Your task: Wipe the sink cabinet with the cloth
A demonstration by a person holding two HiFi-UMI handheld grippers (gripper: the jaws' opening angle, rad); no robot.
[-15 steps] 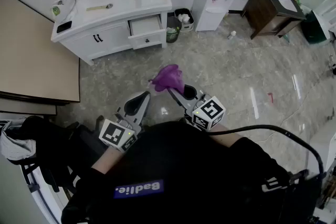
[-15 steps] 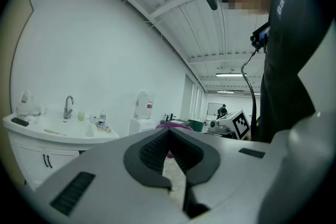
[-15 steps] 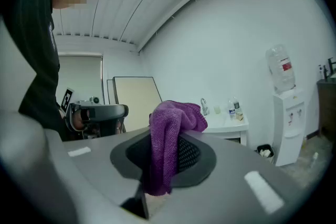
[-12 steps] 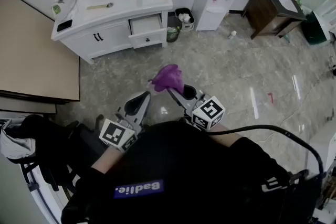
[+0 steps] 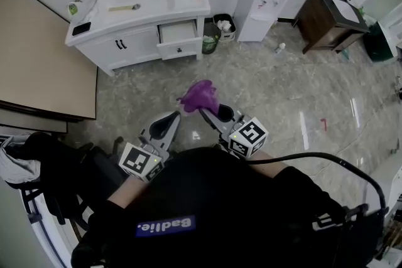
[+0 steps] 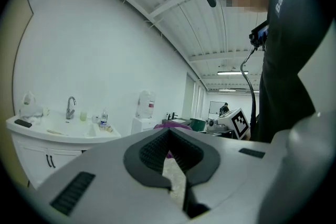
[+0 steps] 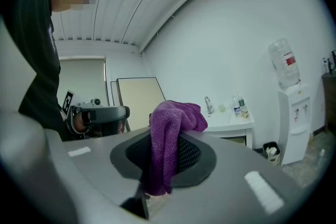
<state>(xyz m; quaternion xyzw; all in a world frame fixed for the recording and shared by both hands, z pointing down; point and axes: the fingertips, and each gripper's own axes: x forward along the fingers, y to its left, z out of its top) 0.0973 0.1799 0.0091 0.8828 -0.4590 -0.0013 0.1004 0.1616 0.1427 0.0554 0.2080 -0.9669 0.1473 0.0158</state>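
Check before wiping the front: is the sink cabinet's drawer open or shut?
Open: the drawer juts out from the sink cabinet, its inside showing.

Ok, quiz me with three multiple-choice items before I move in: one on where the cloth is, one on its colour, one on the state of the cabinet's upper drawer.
1. Where is the cloth?
A. Draped over the tap.
B. Clamped in the right tool.
C. Lying on the floor.

2. What colour is the cloth?
A. Yellow.
B. White.
C. Purple.

3. How does the upper drawer of the sink cabinet stand?
A. Pulled out.
B. Pushed in flush.
C. Taken out and lying on the floor.

Answers:
1 B: the right gripper view shows the cloth pinched between that tool's jaws.
2 C: it is purple in the head view and the right gripper view.
3 A: the head view shows the drawer's open box sticking out from the cabinet front.
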